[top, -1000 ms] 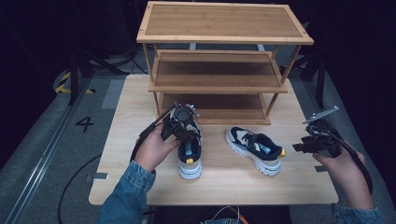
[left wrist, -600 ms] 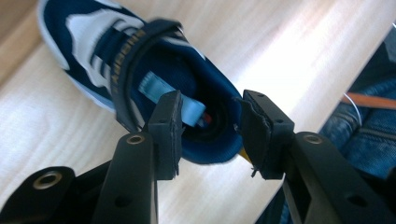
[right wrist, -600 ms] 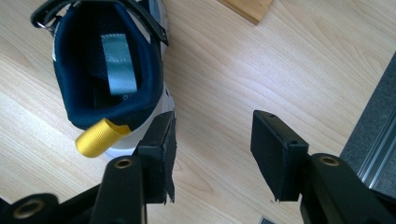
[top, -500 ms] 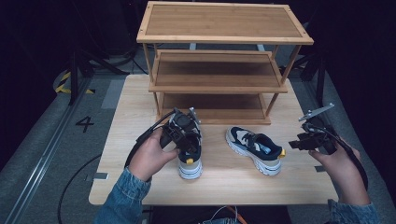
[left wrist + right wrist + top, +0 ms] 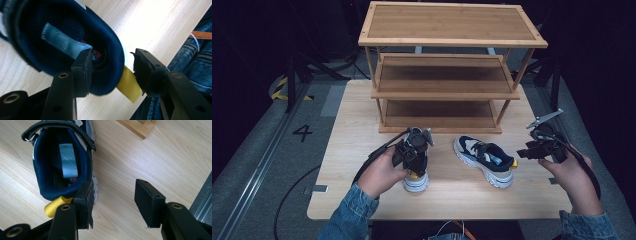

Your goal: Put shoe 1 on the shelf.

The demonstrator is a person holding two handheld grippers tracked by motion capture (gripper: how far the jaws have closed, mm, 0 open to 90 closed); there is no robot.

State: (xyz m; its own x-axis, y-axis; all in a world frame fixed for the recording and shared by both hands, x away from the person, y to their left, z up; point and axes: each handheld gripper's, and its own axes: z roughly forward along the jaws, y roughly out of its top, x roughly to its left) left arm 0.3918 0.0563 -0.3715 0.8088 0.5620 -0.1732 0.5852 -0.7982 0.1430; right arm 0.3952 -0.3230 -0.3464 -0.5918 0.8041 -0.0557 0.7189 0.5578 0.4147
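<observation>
A three-tier wooden shoe rack (image 5: 447, 65) stands on the pale table (image 5: 357, 125); grey floor (image 5: 257, 150) around.

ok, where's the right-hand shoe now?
High view: the right shoe lies on the table, right of centre, before the rack, between the left shoe and right gripper.

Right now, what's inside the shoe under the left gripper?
Inside the left shoe: dark mesh lining, a grey fabric tag, and one jaw of the left gripper. The toe end stays hidden.
</observation>
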